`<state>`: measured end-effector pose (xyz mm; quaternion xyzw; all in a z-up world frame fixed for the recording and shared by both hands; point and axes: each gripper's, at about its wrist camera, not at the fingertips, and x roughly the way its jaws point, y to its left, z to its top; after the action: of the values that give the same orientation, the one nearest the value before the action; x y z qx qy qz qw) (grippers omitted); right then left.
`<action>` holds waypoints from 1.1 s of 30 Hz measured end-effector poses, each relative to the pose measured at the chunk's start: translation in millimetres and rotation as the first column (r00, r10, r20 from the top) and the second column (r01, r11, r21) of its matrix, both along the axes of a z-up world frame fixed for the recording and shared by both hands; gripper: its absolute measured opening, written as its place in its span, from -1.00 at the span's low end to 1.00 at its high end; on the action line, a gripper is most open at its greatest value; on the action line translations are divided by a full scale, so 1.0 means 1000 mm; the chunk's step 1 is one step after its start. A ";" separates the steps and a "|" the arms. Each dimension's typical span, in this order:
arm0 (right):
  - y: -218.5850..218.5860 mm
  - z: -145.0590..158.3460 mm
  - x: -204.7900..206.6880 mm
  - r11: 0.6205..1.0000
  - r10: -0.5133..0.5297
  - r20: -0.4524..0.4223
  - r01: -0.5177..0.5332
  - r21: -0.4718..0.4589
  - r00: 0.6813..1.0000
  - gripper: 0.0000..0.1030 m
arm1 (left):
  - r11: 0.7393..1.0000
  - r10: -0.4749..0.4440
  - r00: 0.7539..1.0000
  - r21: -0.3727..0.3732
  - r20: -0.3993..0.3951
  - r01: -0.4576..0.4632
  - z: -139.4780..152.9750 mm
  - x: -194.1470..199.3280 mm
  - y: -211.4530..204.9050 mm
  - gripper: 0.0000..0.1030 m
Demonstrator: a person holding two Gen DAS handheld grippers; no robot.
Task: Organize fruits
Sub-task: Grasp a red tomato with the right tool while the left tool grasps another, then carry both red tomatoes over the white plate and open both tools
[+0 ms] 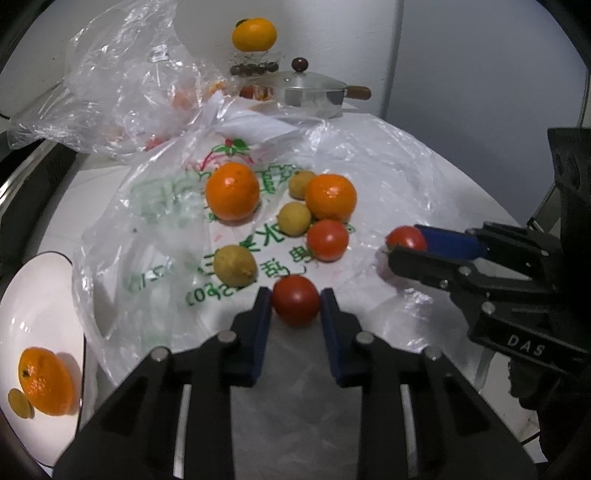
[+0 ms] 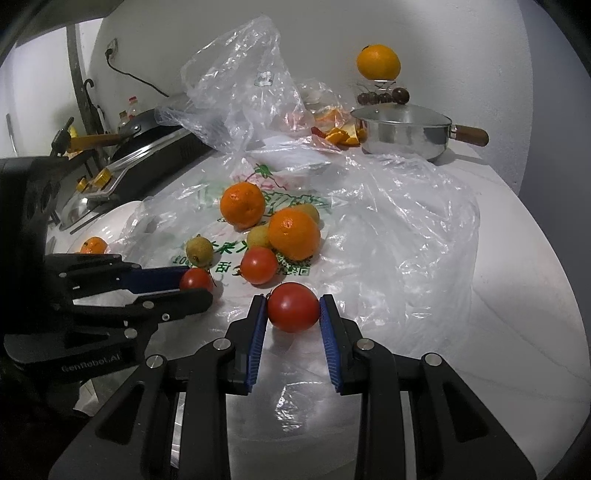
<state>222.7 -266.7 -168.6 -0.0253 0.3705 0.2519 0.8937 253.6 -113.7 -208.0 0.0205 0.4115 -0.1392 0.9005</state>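
Fruit lies on a flattened plastic bag (image 1: pixel 229 266). My left gripper (image 1: pixel 295 306) is shut on a red tomato (image 1: pixel 296 305), with both blue pads touching it. My right gripper (image 2: pixel 293 308) is shut on another red tomato (image 2: pixel 293 307), which shows at the right in the left wrist view (image 1: pixel 405 238). A third tomato (image 1: pixel 327 240) lies between them. Two oranges (image 1: pixel 232 191) (image 1: pixel 331 196) and three small yellow-green fruits (image 1: pixel 235 264) sit behind. A white plate (image 1: pixel 33 317) at the left holds an orange (image 1: pixel 45 382) and a small yellow fruit (image 1: pixel 20 404).
A steel pot with a lid and wooden handle (image 1: pixel 314 92) stands at the back. An orange (image 1: pixel 254 34) rests on a glass holder above dark cherries. A crumpled clear bag (image 1: pixel 122 92) lies back left. A stove with a pan (image 2: pixel 147 147) is at the far left.
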 end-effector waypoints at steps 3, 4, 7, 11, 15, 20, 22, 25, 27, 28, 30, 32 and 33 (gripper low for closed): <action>0.003 0.003 -0.001 1.000 0.002 0.005 -0.002 -0.001 1.000 -0.39 | 1.000 -0.005 1.000 -0.007 0.005 0.005 0.002 -0.002 0.002 -0.46; 0.004 0.004 -0.001 1.000 0.003 0.007 -0.003 -0.002 1.000 -0.39 | 1.000 -0.007 1.000 -0.009 0.010 0.007 0.003 -0.003 0.002 -0.46; 0.006 0.007 -0.002 1.000 0.005 0.009 -0.005 -0.007 1.000 -0.39 | 1.000 -0.010 1.000 -0.018 0.021 0.011 0.007 -0.006 0.004 -0.46; 0.009 0.010 -0.003 1.000 0.007 0.013 -0.007 -0.013 1.000 -0.39 | 1.000 -0.013 1.000 -0.026 0.028 0.013 0.010 -0.009 0.006 -0.46; 0.013 0.013 -0.004 1.000 0.012 0.019 -0.011 -0.020 1.000 -0.39 | 0.999 -0.008 0.999 -0.035 0.039 0.010 0.014 -0.012 0.010 -0.46; 0.021 0.018 -0.007 0.999 0.023 0.028 -0.022 -0.030 0.999 -0.39 | 0.999 0.006 0.999 -0.051 0.049 -0.003 0.019 -0.016 0.018 -0.46; 0.025 0.021 -0.008 0.999 0.030 0.033 -0.028 -0.034 0.999 -0.39 | 0.998 0.011 0.998 -0.057 0.054 -0.008 0.020 -0.018 0.021 -0.46; 0.031 0.025 -0.010 0.998 0.041 0.041 -0.039 -0.042 0.998 -0.39 | 0.998 0.016 0.998 -0.065 0.063 -0.012 0.023 -0.022 0.026 -0.46; 0.035 0.027 -0.012 0.998 0.047 0.046 -0.045 -0.045 0.998 -0.39 | 0.997 0.020 0.997 -0.070 0.069 -0.015 0.025 -0.024 0.030 -0.46; 0.038 0.028 -0.013 0.998 0.049 0.049 -0.047 -0.047 0.998 -0.39 | 0.997 0.022 0.997 -0.072 0.072 -0.017 0.026 -0.026 0.031 -0.46; 0.042 0.030 -0.014 0.997 0.055 0.051 -0.052 -0.051 0.997 -0.39 | 0.997 0.026 0.997 -0.077 0.077 -0.020 0.027 -0.028 0.035 -0.46; 0.047 0.031 -0.015 0.997 0.061 0.053 -0.058 -0.055 0.997 -0.39 | 0.997 0.031 0.996 -0.080 0.084 -0.025 0.029 -0.031 0.039 -0.46; 0.049 0.031 -0.016 0.997 0.064 0.054 -0.061 -0.056 0.996 -0.39 | 0.996 0.034 0.996 -0.080 0.088 -0.027 0.030 -0.032 0.041 -0.46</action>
<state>206.8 -217.8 -137.5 -0.0683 0.3511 0.2686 0.8944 221.7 -72.2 -178.2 -0.0148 0.3654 -0.1406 0.9201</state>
